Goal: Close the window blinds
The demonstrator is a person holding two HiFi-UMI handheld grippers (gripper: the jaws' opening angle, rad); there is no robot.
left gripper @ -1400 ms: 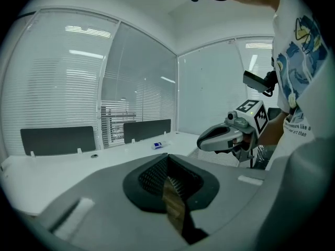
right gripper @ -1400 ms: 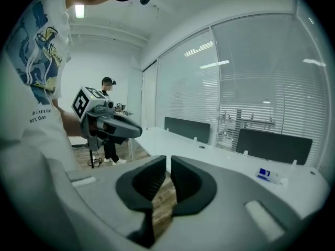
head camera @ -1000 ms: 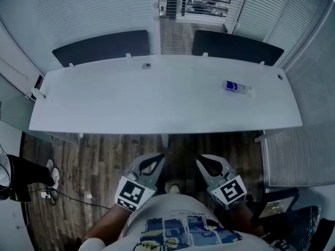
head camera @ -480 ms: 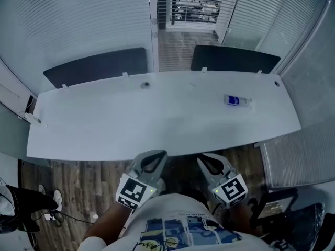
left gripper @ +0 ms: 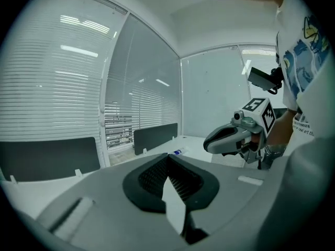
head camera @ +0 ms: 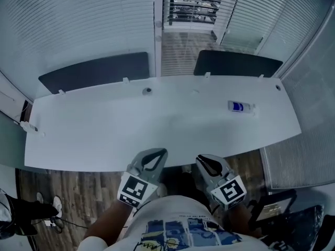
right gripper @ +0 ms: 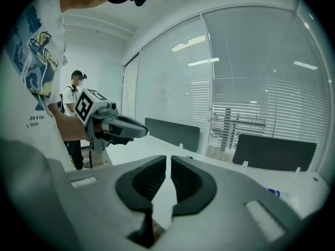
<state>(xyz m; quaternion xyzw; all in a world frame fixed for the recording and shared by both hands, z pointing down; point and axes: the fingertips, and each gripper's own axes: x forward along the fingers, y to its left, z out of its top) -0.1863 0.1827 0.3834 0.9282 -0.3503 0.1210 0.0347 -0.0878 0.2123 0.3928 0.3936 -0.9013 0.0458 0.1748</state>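
White slatted blinds cover the glass wall beyond the desk: a closed stretch [head camera: 78, 20] at the left, and a middle section [head camera: 191, 7] whose slats stand apart and show shelves behind. A thin rod [head camera: 231, 12] hangs beside that section. My left gripper [head camera: 153, 157] and right gripper [head camera: 205, 162] are held side by side at the near edge of the white desk [head camera: 104, 135], far short of the blinds. Both are shut and hold nothing. The left gripper view [left gripper: 168, 158] and the right gripper view [right gripper: 168, 160] show bare pads.
Two dark partition panels [head camera: 94, 71] [head camera: 238, 63] stand along the desk's far edge, with a white post [head camera: 158, 30] between them. A small bottle [head camera: 241, 107] lies at the desk's right. A dark chair [head camera: 277, 213] is at my lower right. Another person [right gripper: 73, 103] stands behind.
I have moved forward: the desk's near edge has come down to the gripper tips, and the blinds appear closer. Both grippers stay shut and side by side.
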